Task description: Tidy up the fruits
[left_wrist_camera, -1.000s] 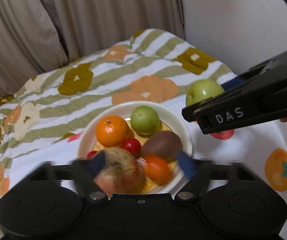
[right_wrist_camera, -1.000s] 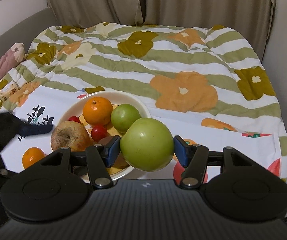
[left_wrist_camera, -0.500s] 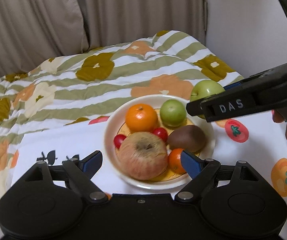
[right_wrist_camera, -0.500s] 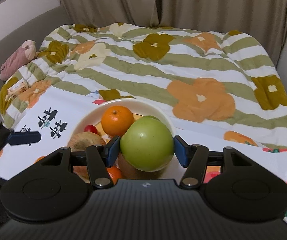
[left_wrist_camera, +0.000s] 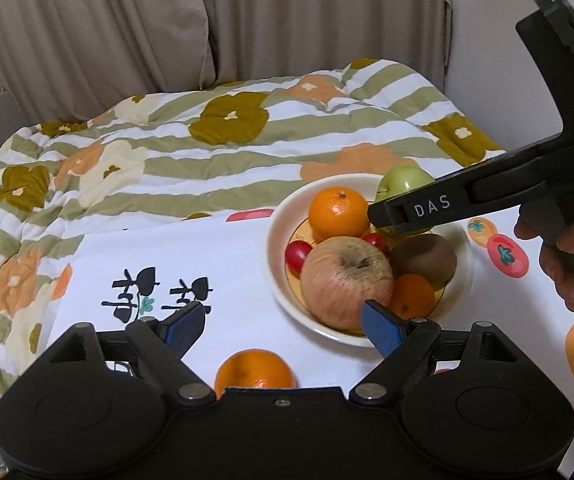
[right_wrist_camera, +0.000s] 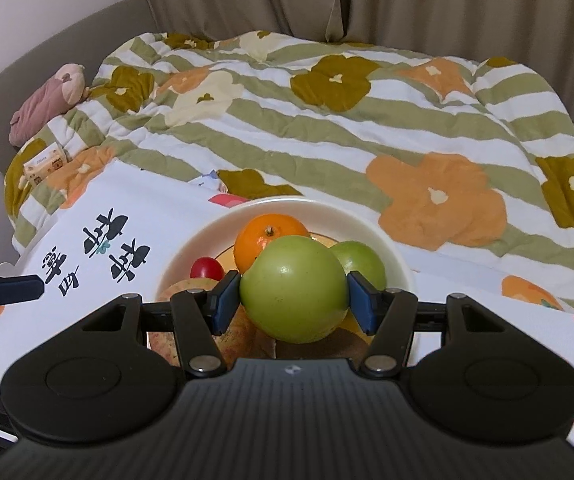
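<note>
1. The left gripper [left_wrist_camera: 283, 326] has its jaws spread with nothing between them, above the white cloth [left_wrist_camera: 227, 264] near its front edge; a loose orange [left_wrist_camera: 255, 370] lies just below it.
2. The right gripper [right_wrist_camera: 294, 296] pinches a green apple [right_wrist_camera: 294, 290] over the bowl [right_wrist_camera: 391, 248].
3. The bowl sits on the cloth, near its far edge; it holds a red apple [left_wrist_camera: 345, 280], a kiwi [left_wrist_camera: 423, 258], an orange [left_wrist_camera: 337, 212] and a small green fruit [right_wrist_camera: 361, 258].
4. Beyond lies a striped flowered quilt [right_wrist_camera: 327, 140].
</note>
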Demonstrator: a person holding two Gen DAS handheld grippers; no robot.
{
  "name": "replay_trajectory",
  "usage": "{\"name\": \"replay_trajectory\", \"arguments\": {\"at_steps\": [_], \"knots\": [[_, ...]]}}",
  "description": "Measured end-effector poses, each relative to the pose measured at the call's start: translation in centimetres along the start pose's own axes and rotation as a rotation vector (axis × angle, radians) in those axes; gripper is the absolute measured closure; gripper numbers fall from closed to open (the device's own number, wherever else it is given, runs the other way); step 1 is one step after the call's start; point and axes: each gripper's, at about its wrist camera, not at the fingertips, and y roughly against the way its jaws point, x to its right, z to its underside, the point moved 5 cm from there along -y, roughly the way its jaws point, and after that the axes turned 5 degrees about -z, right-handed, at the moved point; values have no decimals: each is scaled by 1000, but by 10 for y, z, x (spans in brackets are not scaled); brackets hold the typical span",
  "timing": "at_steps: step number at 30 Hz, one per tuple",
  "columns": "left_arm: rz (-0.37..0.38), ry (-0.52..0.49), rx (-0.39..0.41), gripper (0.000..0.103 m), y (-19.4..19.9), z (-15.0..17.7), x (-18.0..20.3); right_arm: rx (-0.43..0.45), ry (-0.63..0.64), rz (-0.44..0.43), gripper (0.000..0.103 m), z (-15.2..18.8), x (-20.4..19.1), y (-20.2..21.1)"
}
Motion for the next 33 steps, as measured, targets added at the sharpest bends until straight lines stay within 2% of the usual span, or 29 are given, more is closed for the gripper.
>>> {"name": "replay_trajectory", "arguments": {"at_steps": [5,7,9,11,18,33], "knots": [[-7,14,1,15,3,3,-6,-5,14,-1,30,2,-3,-6],[-11,17,3,15,4,3,-7,23,14,2,28,1,-4,-2],[-18,19,4,15,6,4,-8,55,27,4,14,-1,-6,5],[-30,20,7,15,7,6,-10,73,31,27,5,0,-7,11],[-49,51,18,15,14,11,-13,63,26,36,5,10,-5,27],[-55,104,87,15,62,20,-16,120,23,73,5,24,-20,90]]}}
